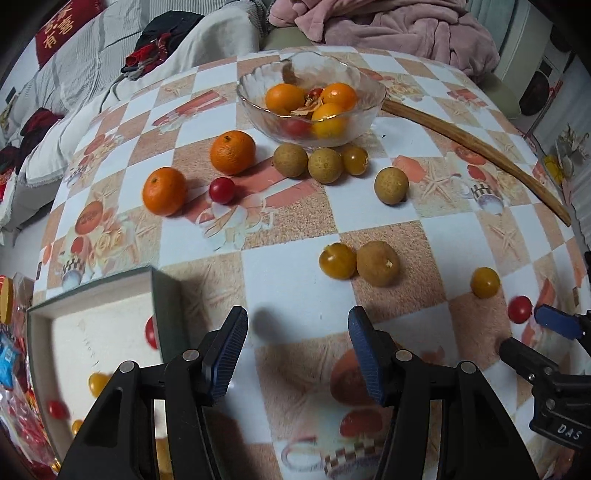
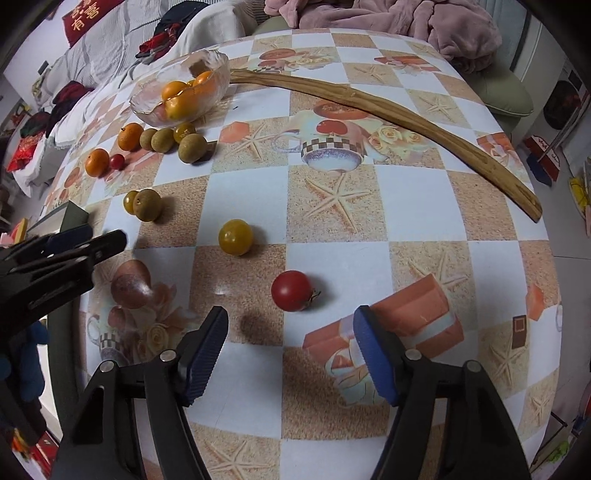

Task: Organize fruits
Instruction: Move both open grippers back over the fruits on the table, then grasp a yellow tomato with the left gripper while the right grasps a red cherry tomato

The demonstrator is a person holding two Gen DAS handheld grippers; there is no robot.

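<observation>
Loose fruit lies on the checked tablecloth: two small oranges (image 1: 232, 152), brown longans (image 1: 325, 165), yellow cherry tomatoes (image 1: 337, 260) and a red cherry tomato (image 1: 222, 190). A glass bowl (image 1: 247, 96) at the back holds oranges and small tomatoes. My left gripper (image 1: 297, 321) is open over bare cloth beside a green-walled box (image 1: 166, 306) with several small tomatoes inside. My right gripper (image 2: 291, 314) is open, and a red cherry tomato (image 2: 291, 291) lies just ahead of its fingertips, untouched. A yellow tomato (image 2: 235, 237) sits further ahead.
A long curved wooden stick (image 2: 406, 118) lies across the far right of the table. The left gripper (image 2: 85, 240) reaches in at the left of the right wrist view. Pink fabric (image 1: 388, 26) and bedding lie behind the table; the table edge curves close on the right.
</observation>
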